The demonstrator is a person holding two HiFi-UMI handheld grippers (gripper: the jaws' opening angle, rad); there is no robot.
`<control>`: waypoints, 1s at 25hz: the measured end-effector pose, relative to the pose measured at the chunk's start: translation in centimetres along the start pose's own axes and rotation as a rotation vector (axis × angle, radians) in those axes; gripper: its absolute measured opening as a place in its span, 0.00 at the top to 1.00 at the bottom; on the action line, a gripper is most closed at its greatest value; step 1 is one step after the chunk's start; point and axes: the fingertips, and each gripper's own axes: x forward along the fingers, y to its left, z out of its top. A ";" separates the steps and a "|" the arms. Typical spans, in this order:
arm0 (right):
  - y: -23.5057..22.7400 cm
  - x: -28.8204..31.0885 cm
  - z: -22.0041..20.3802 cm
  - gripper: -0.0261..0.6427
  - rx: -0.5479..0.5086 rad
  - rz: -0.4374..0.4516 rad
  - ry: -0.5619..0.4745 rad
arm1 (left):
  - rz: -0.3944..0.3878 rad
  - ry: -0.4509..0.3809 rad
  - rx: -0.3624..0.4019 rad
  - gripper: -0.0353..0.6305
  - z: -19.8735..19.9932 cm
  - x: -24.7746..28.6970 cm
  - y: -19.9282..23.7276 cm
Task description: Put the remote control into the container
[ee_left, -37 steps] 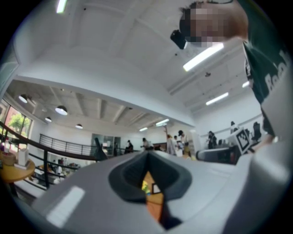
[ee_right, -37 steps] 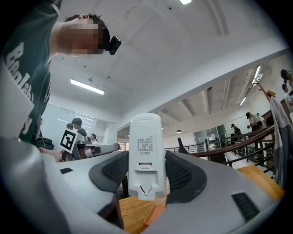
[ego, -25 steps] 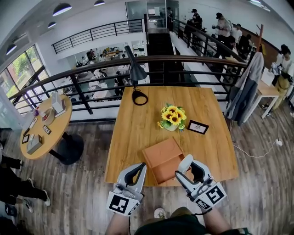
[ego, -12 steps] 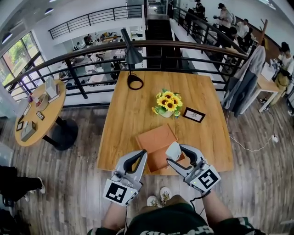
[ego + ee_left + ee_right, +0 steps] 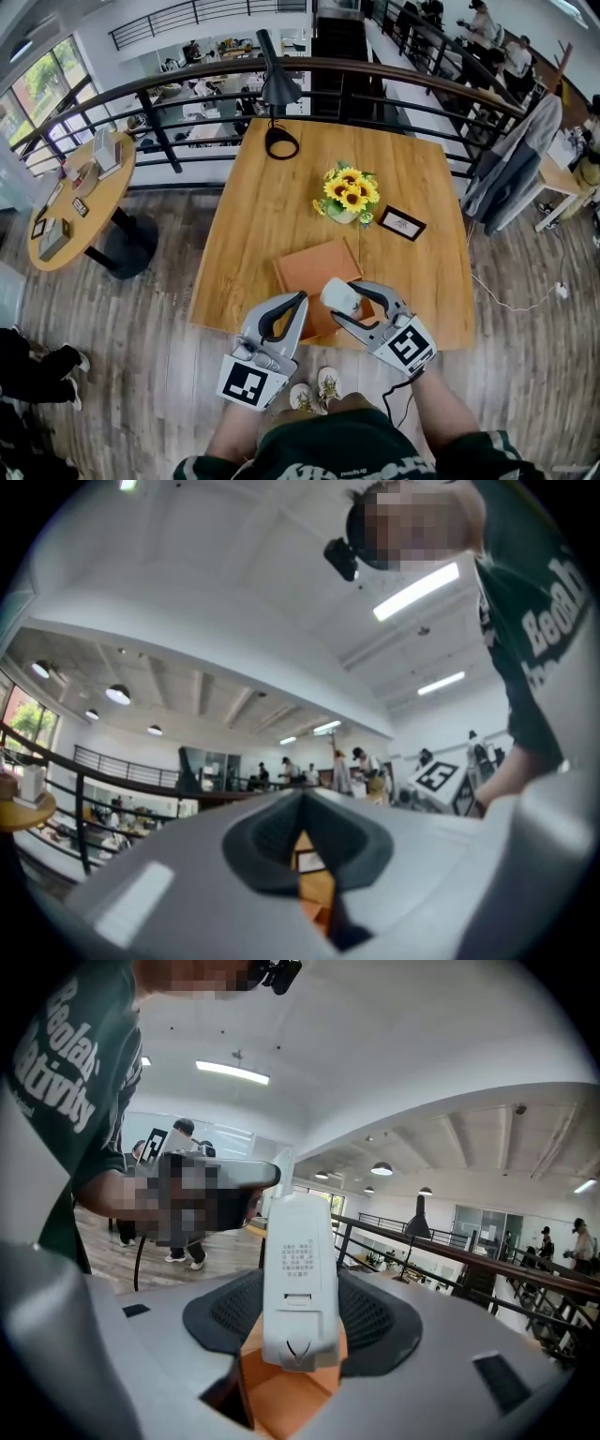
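One remote control (image 5: 338, 295) is clamped lengthwise in the jaws of the right gripper (image 5: 345, 304), its free end raised over the near edge of the orange container (image 5: 314, 267), while the left gripper (image 5: 296, 302), jaws closed on nothing, is poised alongside.

Table (image 5: 258, 225) with container (image 5: 311, 265), sunflowers (image 5: 349, 193), lamp (image 5: 280, 142), frame (image 5: 401, 223)

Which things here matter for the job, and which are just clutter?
Job: remote control, clamped in the right gripper; orange container beneath it.
Lying about: sunflowers; framed card; desk lamp. The left gripper is shut and empty.
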 end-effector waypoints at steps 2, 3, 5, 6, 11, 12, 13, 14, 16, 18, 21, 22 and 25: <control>0.2 0.4 -0.8 0.57 -0.003 0.018 0.019 | 0.013 0.002 -0.007 0.95 -0.5 0.3 0.1; 0.3 0.6 -1.2 0.57 -0.006 0.029 0.025 | 0.021 0.002 -0.007 0.95 -0.7 0.4 0.1; 0.6 0.9 -2.0 0.57 -0.010 0.045 0.031 | 0.033 0.005 0.000 0.95 -1.1 0.4 0.1; 0.7 1.0 -2.4 0.57 -0.010 0.049 0.037 | 0.036 0.008 0.006 0.95 -1.3 0.5 0.0; 0.6 1.5 -4.0 0.57 -0.018 0.068 0.077 | 0.052 0.043 0.031 0.95 -2.3 0.9 0.0; 0.6 1.7 -4.3 0.57 -0.018 0.074 0.083 | 0.058 0.047 0.032 0.95 -2.6 0.9 0.1; 0.7 1.9 -4.6 0.57 -0.019 0.080 0.089 | 0.065 0.049 0.032 0.95 -2.7 1.0 0.2; 0.7 2.1 -4.9 0.57 -0.020 0.087 0.096 | 0.072 0.051 0.033 0.95 -2.9 1.2 0.3; 0.9 2.5 -5.7 0.57 -0.017 0.103 0.110 | 0.081 0.058 0.034 0.95 -3.5 1.5 0.3; 1.0 2.9 -6.5 0.57 -0.005 0.120 0.126 | 0.077 0.063 0.014 0.95 -4.1 1.8 0.1; 1.2 3.4 -7.6 0.57 0.004 0.139 0.151 | 0.070 0.061 0.003 0.95 -4.7 2.2 -0.1; 1.3 3.6 -8.0 0.58 0.005 0.144 0.158 | 0.074 0.061 0.005 0.95 -4.9 2.3 -0.1; 1.0 4.1 -9.0 0.57 0.015 0.160 0.182 | 0.093 0.062 0.010 0.95 -5.3 2.4 0.2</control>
